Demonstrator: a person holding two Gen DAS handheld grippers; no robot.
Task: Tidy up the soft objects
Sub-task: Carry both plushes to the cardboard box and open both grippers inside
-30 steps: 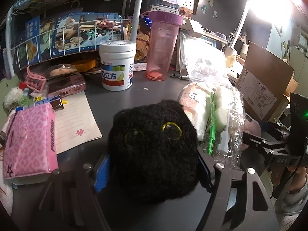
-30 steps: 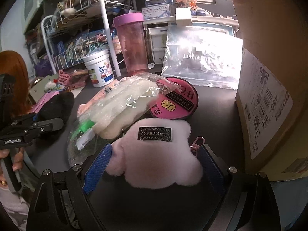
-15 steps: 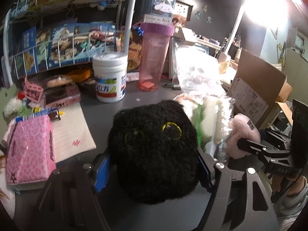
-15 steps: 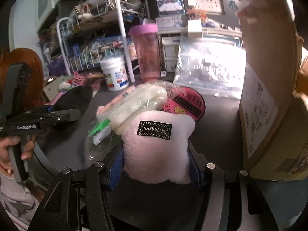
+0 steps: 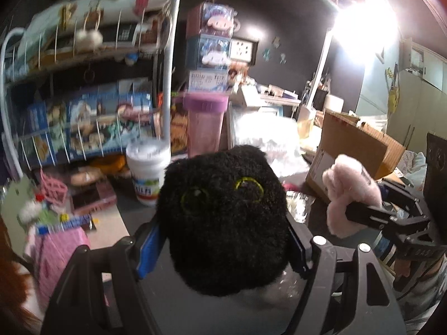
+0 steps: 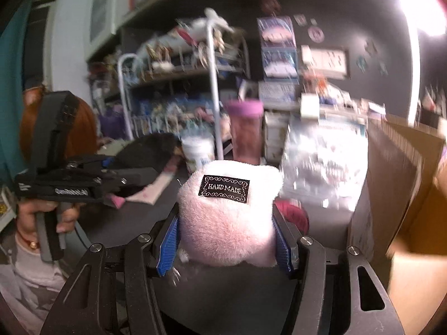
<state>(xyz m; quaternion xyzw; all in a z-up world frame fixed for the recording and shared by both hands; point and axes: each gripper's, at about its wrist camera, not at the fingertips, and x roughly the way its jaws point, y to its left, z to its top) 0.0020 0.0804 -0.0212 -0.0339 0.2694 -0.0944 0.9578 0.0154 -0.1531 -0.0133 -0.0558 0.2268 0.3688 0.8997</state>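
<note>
My left gripper (image 5: 223,248) is shut on a black fuzzy plush (image 5: 223,212) with yellow eyes and holds it up above the dark desk. My right gripper (image 6: 226,237) is shut on a pink fluffy plush (image 6: 226,223) with a black "HAND MADE" label, also lifted off the desk. In the left wrist view the pink plush (image 5: 349,192) and the right gripper (image 5: 371,215) show at the right. In the right wrist view the black plush (image 6: 148,150) and the left gripper (image 6: 83,187) show at the left.
A white jar (image 5: 148,176) and a pink tumbler (image 5: 204,122) stand at the back by a white wire rack (image 5: 83,111). A cardboard box (image 5: 352,145) stands at the right. A pink pouch (image 5: 56,254) lies at the left. A clear plastic bag (image 6: 321,167) leans behind.
Both grippers have lifted upward with their plushes. The right gripper closed on the pink plush and raised it off the desk. The wrapped packet has dropped out of view.
</note>
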